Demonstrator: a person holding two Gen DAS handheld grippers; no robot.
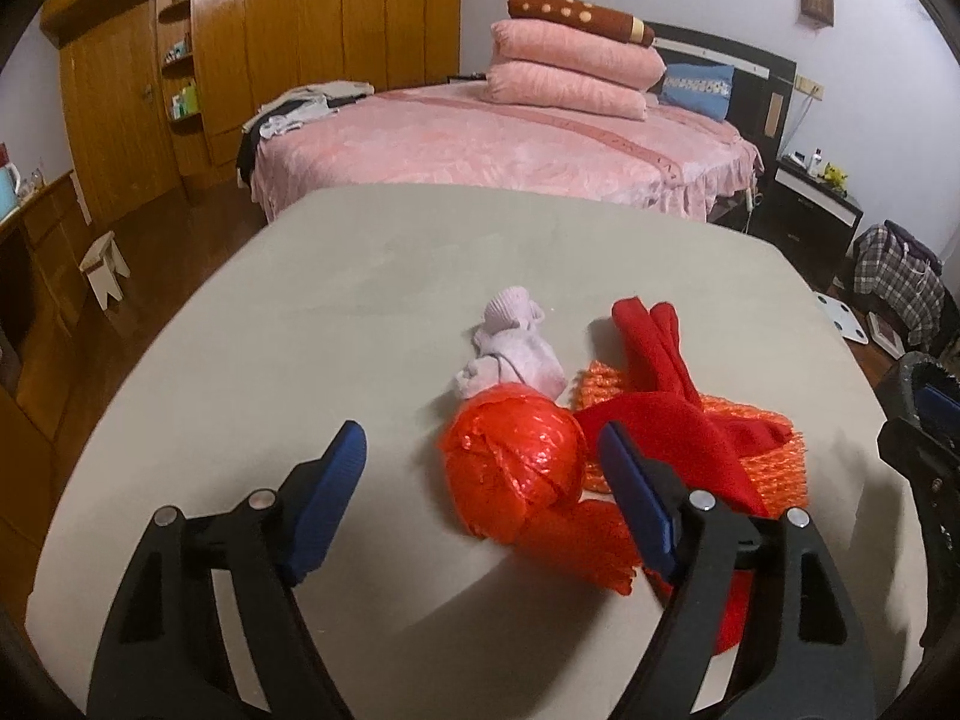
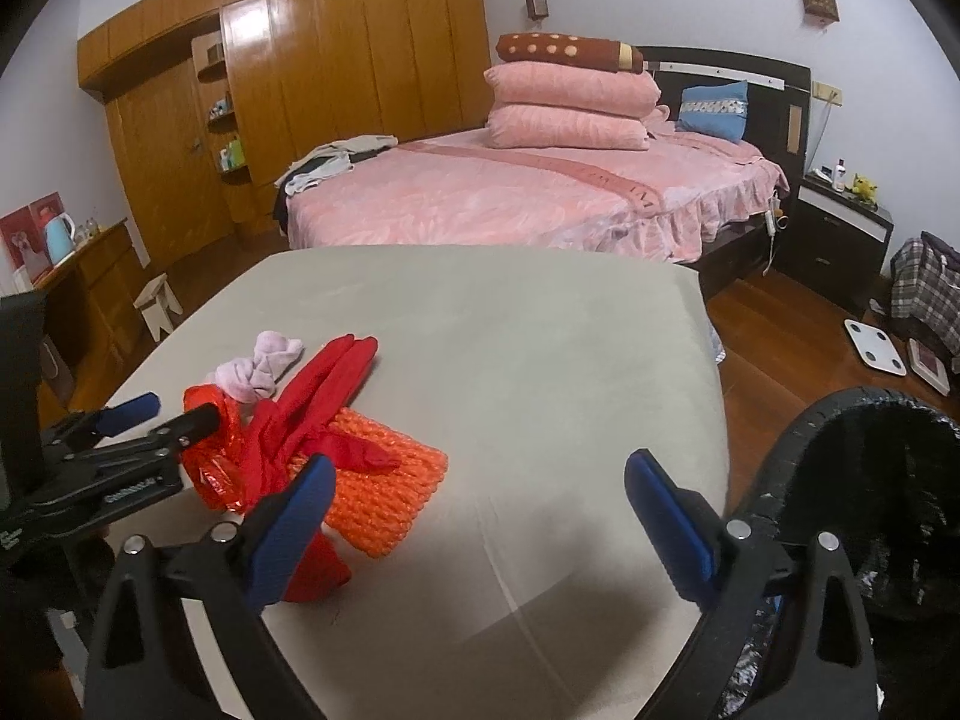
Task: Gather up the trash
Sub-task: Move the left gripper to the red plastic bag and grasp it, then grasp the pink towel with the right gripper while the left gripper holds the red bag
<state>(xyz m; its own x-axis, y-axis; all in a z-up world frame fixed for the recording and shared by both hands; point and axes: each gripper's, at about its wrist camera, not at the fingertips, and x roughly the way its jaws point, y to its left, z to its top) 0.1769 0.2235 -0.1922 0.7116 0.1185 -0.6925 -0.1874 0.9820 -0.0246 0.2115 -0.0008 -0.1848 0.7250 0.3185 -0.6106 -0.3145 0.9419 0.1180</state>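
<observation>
Showing illegible lettering, left hand-held gripper (image 2: pixel 171 414)

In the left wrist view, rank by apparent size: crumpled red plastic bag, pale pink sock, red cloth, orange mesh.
1. Red cloth, longest spread.
2. Crumpled red plastic bag, though nearest the camera, so inflated.
3. Orange mesh, partly covered by the cloth; true extent unclear.
4. Pale pink sock, smallest.
</observation>
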